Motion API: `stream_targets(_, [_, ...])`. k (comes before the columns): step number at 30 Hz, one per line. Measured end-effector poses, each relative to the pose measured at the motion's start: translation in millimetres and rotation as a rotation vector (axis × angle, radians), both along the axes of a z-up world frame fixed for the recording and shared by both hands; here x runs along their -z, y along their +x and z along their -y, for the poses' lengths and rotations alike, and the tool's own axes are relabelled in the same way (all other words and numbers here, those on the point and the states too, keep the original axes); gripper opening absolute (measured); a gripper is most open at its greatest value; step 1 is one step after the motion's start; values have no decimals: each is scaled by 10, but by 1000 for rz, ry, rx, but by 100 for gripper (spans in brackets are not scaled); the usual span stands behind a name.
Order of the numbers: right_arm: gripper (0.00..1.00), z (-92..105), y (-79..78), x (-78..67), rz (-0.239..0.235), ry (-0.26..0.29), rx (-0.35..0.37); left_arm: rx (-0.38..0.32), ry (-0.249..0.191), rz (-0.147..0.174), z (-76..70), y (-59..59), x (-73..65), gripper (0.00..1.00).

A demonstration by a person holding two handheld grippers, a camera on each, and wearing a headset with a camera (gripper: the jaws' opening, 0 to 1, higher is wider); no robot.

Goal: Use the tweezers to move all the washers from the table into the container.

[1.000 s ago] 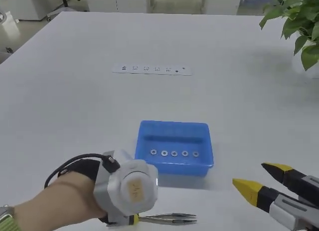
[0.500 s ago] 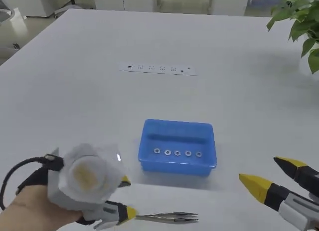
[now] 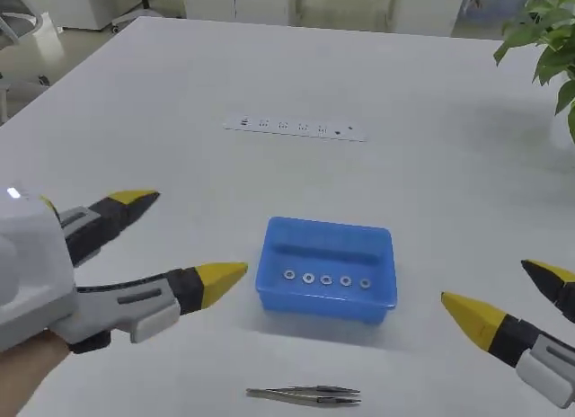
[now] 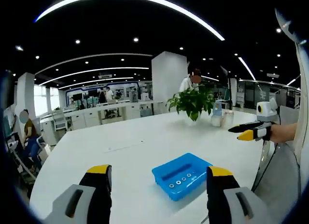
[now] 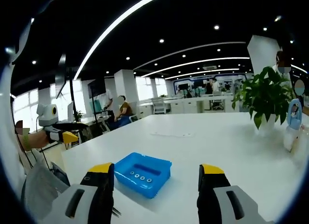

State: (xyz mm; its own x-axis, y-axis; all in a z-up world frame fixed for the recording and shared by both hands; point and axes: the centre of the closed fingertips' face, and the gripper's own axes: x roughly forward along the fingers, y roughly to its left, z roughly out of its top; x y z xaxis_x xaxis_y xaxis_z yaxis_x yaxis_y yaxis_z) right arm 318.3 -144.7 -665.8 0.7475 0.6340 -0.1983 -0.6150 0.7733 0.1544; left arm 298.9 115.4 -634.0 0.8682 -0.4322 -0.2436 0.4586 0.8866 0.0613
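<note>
A: Where do the washers (image 3: 326,279) sit?

B: Five of them lie in a row on the floor of the blue container (image 3: 325,228). I can make out none on the tabletop (image 3: 180,102) around it.

A: And the tweezers (image 3: 305,394)?

B: Flat on the tabletop, just on the near side of the container, lying across its front wall and apart from it. Nothing touches them.

A: The grippers?

B: The left hand-held gripper (image 3: 180,235) hangs to the left of the container, jaws wide apart and empty. The right hand-held gripper (image 3: 490,285) hangs to its right, likewise spread and holding nothing.

A: How would the tweezers handle?

B: I'd judge them light, thin, springy metal, smooth enough to skid when nudged. Lying flat, they offer little height to pinch. Taking them across both arms around the middle looks best, so that a squeeze closes the tips. Which end is the tips I cannot tell at this size.

A: And a washer?

B: Tiny, hard, flat and probably slick. One tweezer tip through the hole and the other outside the rim should hold better than pinching the faces.

A: Anything left to move?

B: Judging by what lies here, the task looks done.
</note>
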Motion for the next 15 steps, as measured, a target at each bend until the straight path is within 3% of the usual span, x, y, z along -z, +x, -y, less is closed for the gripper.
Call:
stream_targets(3, [74,31,23,-54,22,10,17,-57,-65,36,-76,5,-86,97])
stream_targets(6, [77,27,15,-118,45,35,4,-104,-101,46,-171,-17,-109,99])
stream_targets(8, [83,47,32,-175,80,42,20,-123,-98,51,-216,-28,-106,99])
stream_targets(11, [96,53,48,-208,96,50,27,-150,-102,36,-274,-31,-74,99])
stream_targets(15, [99,46,77,-191,109,13,17,-171,-109,35,-301,-28,-75,99])
